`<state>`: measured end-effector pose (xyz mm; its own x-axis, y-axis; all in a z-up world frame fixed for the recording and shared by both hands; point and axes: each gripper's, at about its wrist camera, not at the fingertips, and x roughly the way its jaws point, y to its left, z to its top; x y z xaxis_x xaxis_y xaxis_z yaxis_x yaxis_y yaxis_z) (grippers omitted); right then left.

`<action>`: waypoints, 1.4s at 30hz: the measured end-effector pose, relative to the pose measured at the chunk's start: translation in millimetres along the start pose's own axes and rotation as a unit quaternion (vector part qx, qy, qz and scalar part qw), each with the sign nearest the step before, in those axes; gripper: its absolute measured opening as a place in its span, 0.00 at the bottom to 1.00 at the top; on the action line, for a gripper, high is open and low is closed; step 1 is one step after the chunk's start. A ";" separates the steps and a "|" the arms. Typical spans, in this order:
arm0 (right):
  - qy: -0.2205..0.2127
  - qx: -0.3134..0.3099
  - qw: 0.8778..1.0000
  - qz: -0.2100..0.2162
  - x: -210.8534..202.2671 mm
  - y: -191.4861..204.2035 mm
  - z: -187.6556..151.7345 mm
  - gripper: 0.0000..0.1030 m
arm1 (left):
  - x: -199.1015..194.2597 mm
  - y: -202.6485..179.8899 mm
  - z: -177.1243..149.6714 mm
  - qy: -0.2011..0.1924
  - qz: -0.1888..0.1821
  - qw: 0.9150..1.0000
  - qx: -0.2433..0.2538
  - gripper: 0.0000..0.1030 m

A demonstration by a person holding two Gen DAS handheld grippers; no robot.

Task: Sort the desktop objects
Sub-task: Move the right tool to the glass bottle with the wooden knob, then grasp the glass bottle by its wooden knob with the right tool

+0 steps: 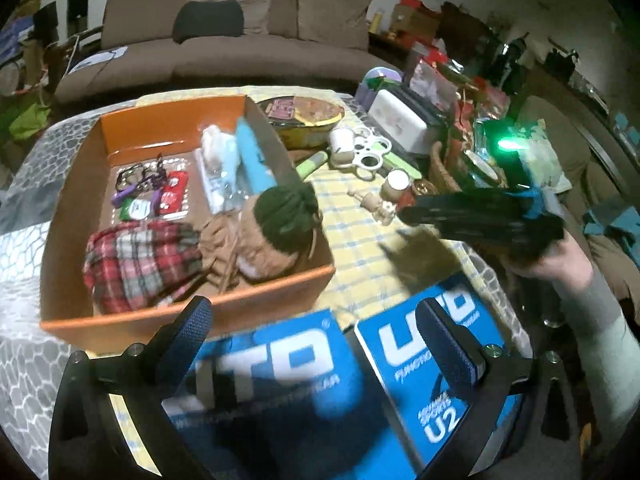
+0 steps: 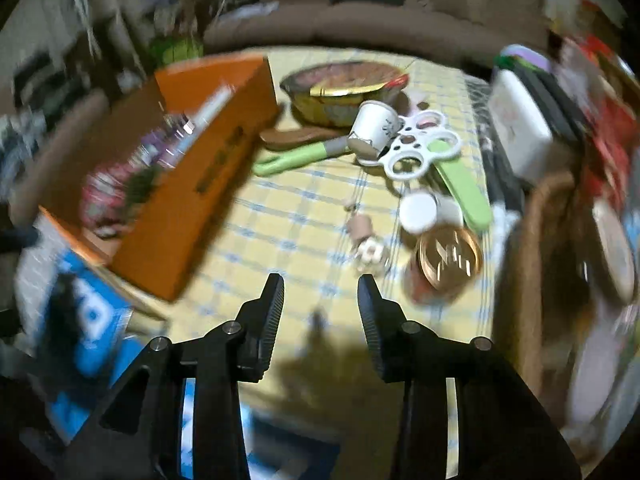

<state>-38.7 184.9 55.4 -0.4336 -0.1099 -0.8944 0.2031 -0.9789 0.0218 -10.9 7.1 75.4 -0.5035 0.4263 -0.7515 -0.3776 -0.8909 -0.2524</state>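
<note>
The left gripper [image 1: 316,328] hangs spread wide and empty above blue printed boxes [image 1: 432,340], beside the orange cardboard box [image 1: 192,304]. The right gripper [image 2: 320,304], jaws parted and empty, hovers over the yellow checked tablecloth [image 2: 280,232]; its view is motion-blurred, smearing the small wooden figurine [image 2: 366,240].

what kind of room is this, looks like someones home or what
Most likely a home living room: a brown sofa stands behind a table with a yellow checked cloth, cluttered with household bits such as an orange box of odds and ends and a white cup.
</note>
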 end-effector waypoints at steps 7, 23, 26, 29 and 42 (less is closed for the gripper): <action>0.066 -0.035 0.997 -0.007 49.6 -2.1 36.6 0.36 | 18.0 -1.8 31.4 0.018 -0.034 0.999 -0.027 1.00; 0.038 0.072 0.992 0.098 39.7 -44.6 38.2 0.21 | 70.2 -71.3 51.4 0.032 -0.044 0.996 0.065 1.00; 0.007 0.109 0.983 0.145 17.0 -57.3 31.8 0.20 | 77.8 -88.3 52.9 0.017 -0.018 0.993 0.116 1.00; -0.019 0.121 0.980 0.157 -0.3 -64.0 28.2 0.19 | 90.6 -101.8 61.6 0.013 0.015 0.988 0.155 1.00; -0.044 0.098 0.982 0.156 -49.5 -73.5 25.6 0.04 | 105.6 -87.9 96.6 0.039 -0.006 0.993 0.113 1.00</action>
<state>-54.7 257.9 109.5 -0.4534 -0.4161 -0.7882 0.1690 -0.9084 0.3824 -105.9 145.6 77.0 -0.4386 0.4160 -0.7966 -0.5523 -0.8240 -0.1262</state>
